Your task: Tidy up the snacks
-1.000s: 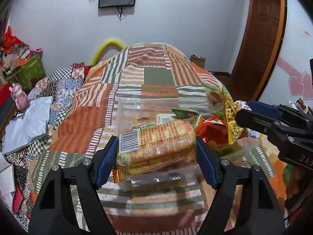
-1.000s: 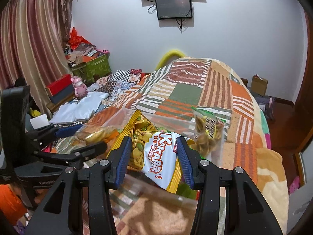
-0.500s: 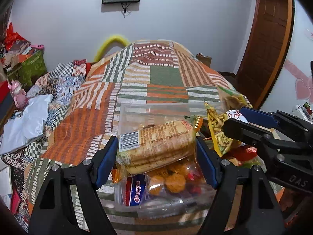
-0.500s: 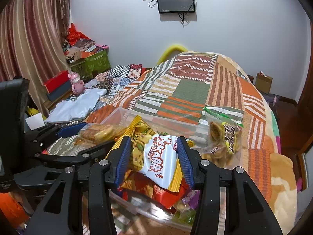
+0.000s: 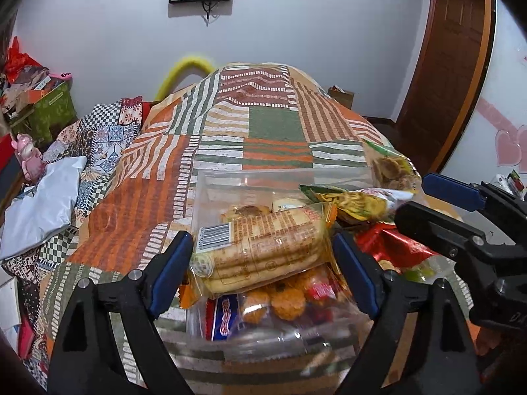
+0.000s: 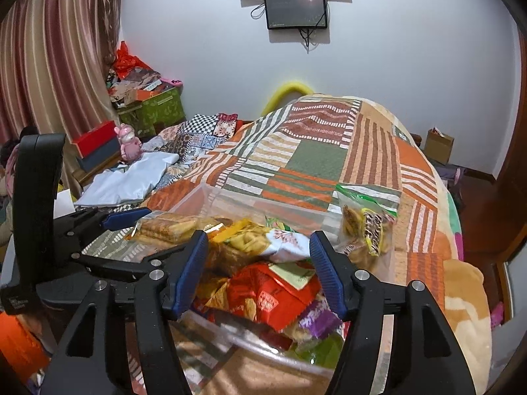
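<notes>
Left wrist view first: the left hand-held gripper has just been spreading its jaws, and the biscuit pack sits between the blue pads with a sliver of daylight at each side, so the pads are off it. The pack rests on top of the heap of snacks inside the clear plastic bin, which stands on the patchwork blanket of the bed. Below it show round orange cookies and a red-and-blue wrapper. At the right, the right hand-held gripper reaches in over a red packet, beside the yellow-and-white chip bag.

Over to the right wrist view: the right hand-held gripper has also just been widening, and its jaws stand apart, pressing nothing. The chip bag lies between and beyond the pads, on the pile in the bin, above a red packet. A zip bag of cookies leans at the bin's right end. The left hand-held gripper sits at the left by the biscuit pack.
</notes>
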`<action>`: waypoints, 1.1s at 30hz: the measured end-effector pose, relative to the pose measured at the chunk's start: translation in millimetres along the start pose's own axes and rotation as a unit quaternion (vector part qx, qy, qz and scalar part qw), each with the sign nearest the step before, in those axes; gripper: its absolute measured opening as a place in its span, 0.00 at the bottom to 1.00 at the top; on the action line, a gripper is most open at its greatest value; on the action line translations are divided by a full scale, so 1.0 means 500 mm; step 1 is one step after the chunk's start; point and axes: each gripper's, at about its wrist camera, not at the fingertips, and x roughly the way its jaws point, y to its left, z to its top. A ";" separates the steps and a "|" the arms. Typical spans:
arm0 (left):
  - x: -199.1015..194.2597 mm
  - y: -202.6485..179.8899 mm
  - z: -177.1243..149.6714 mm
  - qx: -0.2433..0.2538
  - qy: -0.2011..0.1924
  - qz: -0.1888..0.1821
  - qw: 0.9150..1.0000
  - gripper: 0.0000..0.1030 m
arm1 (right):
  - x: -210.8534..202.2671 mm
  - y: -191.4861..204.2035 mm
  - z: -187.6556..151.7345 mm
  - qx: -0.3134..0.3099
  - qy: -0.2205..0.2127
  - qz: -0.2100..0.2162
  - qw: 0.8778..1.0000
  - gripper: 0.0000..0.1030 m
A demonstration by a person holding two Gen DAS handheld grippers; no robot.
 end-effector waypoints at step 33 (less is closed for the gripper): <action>-0.208 -0.015 -0.042 -0.024 -0.074 -0.019 0.997 0.90 | -0.172 -0.005 -0.057 0.027 -0.051 -0.015 0.998 0.64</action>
